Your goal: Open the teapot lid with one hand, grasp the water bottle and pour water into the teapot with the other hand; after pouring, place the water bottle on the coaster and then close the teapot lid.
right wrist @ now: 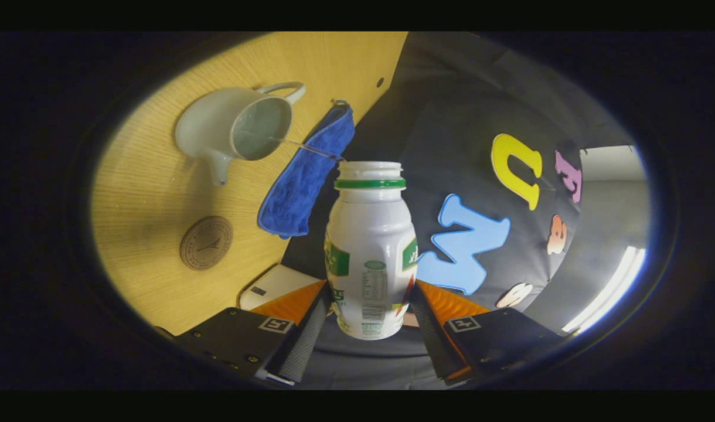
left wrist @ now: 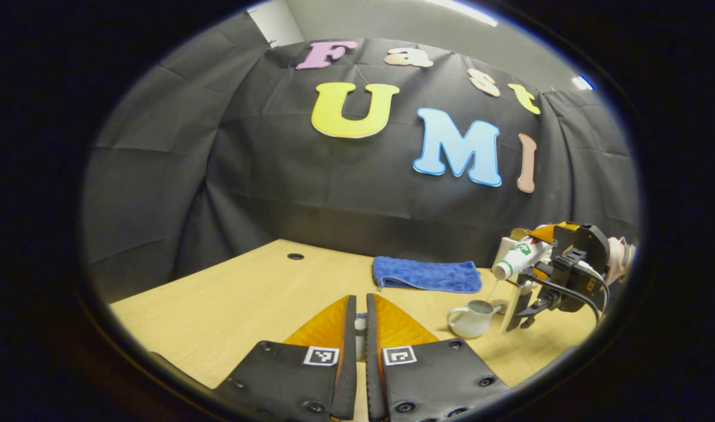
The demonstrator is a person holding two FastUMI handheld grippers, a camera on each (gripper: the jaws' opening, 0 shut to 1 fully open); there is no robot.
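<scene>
In the right gripper view, my right gripper (right wrist: 370,290) is shut on the white water bottle (right wrist: 370,246), which has a green neck ring and no cap. The bottle is tilted, and a thin stream of water runs from its mouth into the open white teapot (right wrist: 240,129) on the wooden table. A round brown coaster (right wrist: 206,242) lies beside the teapot. The left gripper view shows the bottle (left wrist: 518,258) in the right gripper (left wrist: 530,266) above the teapot (left wrist: 472,316). My left gripper (left wrist: 360,305) is closed on a small pale lid (left wrist: 360,323), mostly hidden between its fingers.
A folded blue cloth (left wrist: 428,274) lies on the table (left wrist: 246,293) behind the teapot, near the black booth wall. A small dark hole (left wrist: 295,256) marks the tabletop at the far left. A hand holds the right gripper at the right edge.
</scene>
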